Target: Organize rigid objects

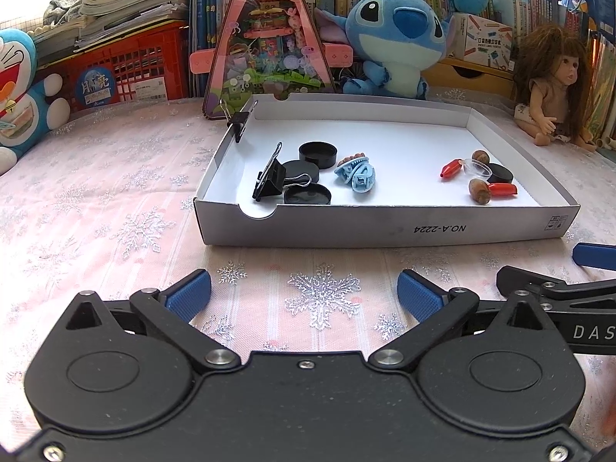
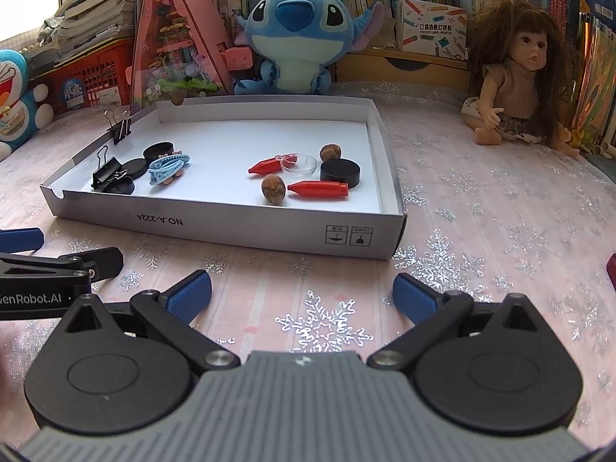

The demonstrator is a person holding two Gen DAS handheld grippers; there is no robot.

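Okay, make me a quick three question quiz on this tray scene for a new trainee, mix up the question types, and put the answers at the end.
1. True or false: the left gripper holds a binder clip.
2. How many red caps lie in the tray?
3. What clips onto the tray's far left wall? A) blue hair claw B) binder clip C) walnut

Key: 1 false, it is open and empty, like the right gripper; 2 two; 3 B.

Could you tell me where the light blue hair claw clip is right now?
The light blue hair claw clip lies inside the white cardboard tray, in its left-hand cluster, just right of the black round caps in both views.
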